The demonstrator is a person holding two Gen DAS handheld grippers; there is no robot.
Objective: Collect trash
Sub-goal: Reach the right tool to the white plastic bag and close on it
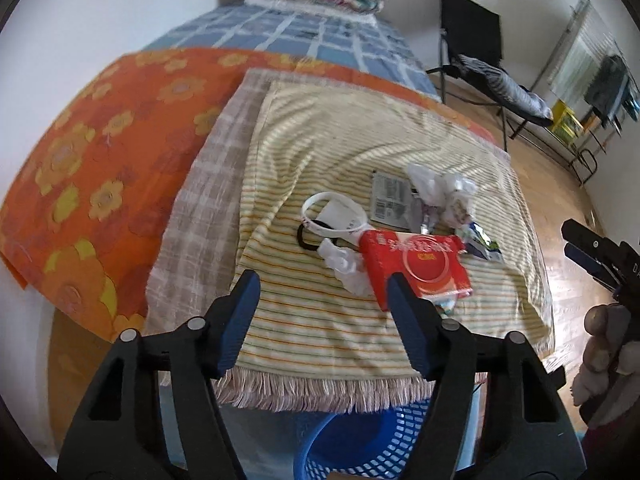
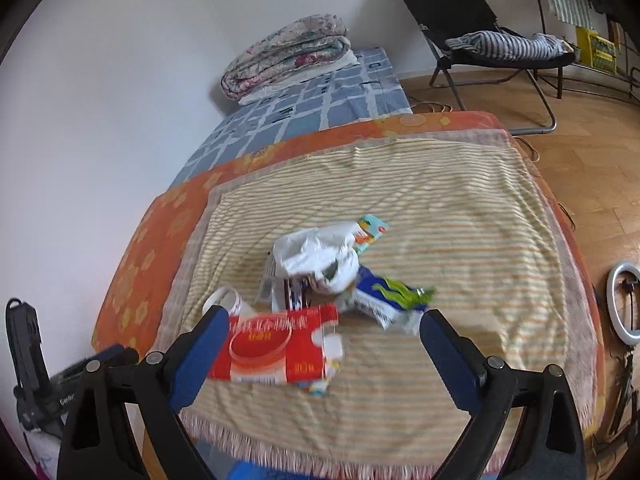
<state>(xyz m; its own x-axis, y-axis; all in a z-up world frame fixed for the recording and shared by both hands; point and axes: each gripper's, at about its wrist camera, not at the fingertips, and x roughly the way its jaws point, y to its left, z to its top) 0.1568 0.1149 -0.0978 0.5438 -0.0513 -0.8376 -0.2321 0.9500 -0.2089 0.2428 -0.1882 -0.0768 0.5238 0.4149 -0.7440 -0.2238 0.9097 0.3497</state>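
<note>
Left wrist view is taking in the whole bed (image 1: pixel 120 152), which is wearing an orange flowered cover, with a striped yellow towel (image 1: pixel 360 148) lying across its near end and hanging a fringe over the edge. Only this view is showing the blue mesh basket (image 1: pixel 360 440) sitting on the floor below that fringe, along with a white ring (image 1: pixel 334 214) and a black hair tie (image 1: pixel 306 236) lying beside the litter. Right wrist view is showing the same towel (image 2: pixel 440 208) from the other side, plus a ring light (image 2: pixel 624 304) lying on the floor by the bed, which the left view is missing. A red packet (image 1: pixel 416 264) is resting near the towel's front edge, touching crumpled white plastic (image 1: pixel 348 264); the right view is placing that red packet (image 2: pixel 276 344) just ahead of the tool. A blue and green wrapper (image 2: pixel 392 300) is lying just beside it, under a crumpled white bag (image 2: pixel 316 256). The left tool (image 1: pixel 322 304) is hovering spread wide and holding nothing, and the right tool (image 2: pixel 324 336) is likewise gaping wide above the litter.
</note>
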